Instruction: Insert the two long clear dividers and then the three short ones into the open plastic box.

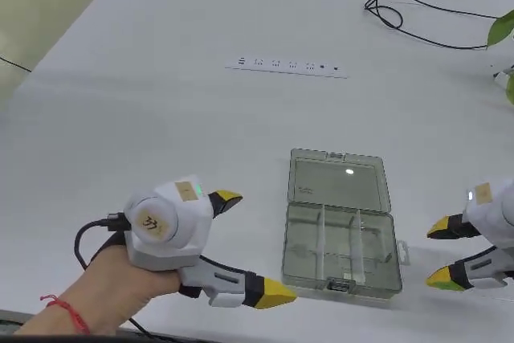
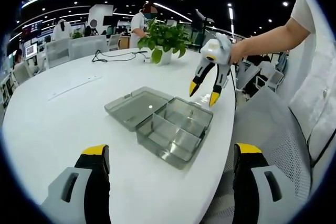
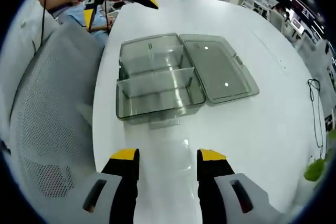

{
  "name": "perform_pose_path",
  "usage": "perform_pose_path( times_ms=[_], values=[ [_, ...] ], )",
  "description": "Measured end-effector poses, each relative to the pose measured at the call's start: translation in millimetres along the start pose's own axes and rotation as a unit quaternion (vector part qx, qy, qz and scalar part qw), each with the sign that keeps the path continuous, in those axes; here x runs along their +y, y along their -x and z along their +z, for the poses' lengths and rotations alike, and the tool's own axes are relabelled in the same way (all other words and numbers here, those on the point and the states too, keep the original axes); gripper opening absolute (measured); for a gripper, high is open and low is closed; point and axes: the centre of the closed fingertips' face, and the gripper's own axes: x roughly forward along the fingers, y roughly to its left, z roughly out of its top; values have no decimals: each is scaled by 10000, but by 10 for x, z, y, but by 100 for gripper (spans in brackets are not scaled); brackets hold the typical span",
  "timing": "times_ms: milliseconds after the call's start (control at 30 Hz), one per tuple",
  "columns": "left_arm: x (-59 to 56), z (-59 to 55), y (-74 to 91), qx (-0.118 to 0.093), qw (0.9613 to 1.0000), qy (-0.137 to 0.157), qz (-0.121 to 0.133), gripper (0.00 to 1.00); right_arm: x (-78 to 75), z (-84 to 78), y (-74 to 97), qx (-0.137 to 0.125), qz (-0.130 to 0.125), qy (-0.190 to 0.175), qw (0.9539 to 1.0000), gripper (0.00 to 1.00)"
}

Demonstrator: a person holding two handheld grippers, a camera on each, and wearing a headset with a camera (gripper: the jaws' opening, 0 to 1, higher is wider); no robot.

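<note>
A: Anything hidden or hard to read?
B: Clear on clear, so dividers [image 1: 322, 238] tough to make out. Reading two upright walls running front to back inside box [image 1: 305, 280] from head view. From right gripper view, one wall across the tray and a fainter one behind it. From left gripper view, tray split into several cells, edges blurring together. Can't settle exact count, can't tell long from short.
A: Cut off?
B: Frame edge clips right hand-held gripper [image 1: 438, 254], body mostly out of head view. Only a couple of leaves of plant [image 1: 499, 30] at right edge. Same edge cuts cable [image 1: 397, 12]. Also forearm [image 1: 72, 303] cropped bottom-left.
A: Counts?
B: One box, on table [image 1: 161, 118] near the front edge, lid [image 1: 337, 178] laid flat open on far side. Two grippers: left hand-held gripper [image 1: 252, 245] plus the right one. One strip [image 1: 287, 66] of sockets further back, one cable, one plant, one mesh chair [image 3: 47, 119] at the table edge.
A: Jaw state?
B: Left: jaws wide apart, nothing between them, left of box, not touching it. Right: jaws apart too, narrower gap, empty, just right of box, clear of it.
</note>
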Motion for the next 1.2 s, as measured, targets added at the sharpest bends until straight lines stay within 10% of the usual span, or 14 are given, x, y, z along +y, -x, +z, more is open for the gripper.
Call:
perform_pose_path(
  times_ms=[533,1200],
  values=[
    [6,9,3,14,10000,3,10,100,-66,-240,-198,585,69,582,9966,44],
    [8,17,1,-7,10000,-5,-27,100,-67,-218,-173,634,-56,613,9961,33]
  ],
)
